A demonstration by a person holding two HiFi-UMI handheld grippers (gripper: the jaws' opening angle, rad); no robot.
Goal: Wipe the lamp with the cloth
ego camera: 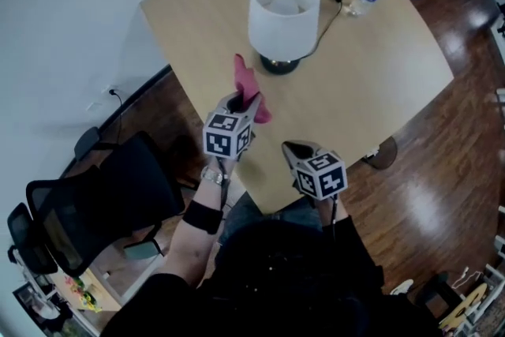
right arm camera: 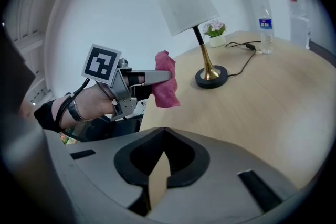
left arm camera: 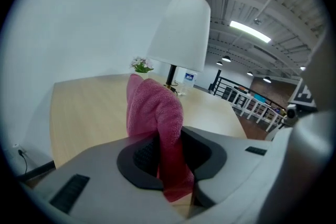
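Tan table [ego camera: 379, 67] w/ lamp [ego camera: 284, 12], white wall [ego camera: 71, 28]; L gripper [ego camera: 239, 99] fingers [left arm camera: 139, 157] clamp cloth [left arm camera: 155, 107], R gripper [right arm camera: 157, 176] shut.

The left gripper [left arm camera: 169, 161] pinches a pink cloth [left arm camera: 156, 113] between its dark padded jaws. The cloth bunches up above them, and a fold hangs down below the pads. Beyond it stretches a pale wooden table [left arm camera: 86, 113]. On the table stands a lamp [left arm camera: 180, 34] with a white shade [left arm camera: 184, 18] on a thin dark stem. A small pot of flowers [left arm camera: 141, 65] sits to the lamp's left. A plastic bottle [left arm camera: 187, 79] with a blue label shows just beside the stem, farther back. A plain white wall [left arm camera: 94, 18] fills the left. To the right a strip light [left arm camera: 250, 31] glows under the ceiling, above a dark railing [left arm camera: 227, 91].
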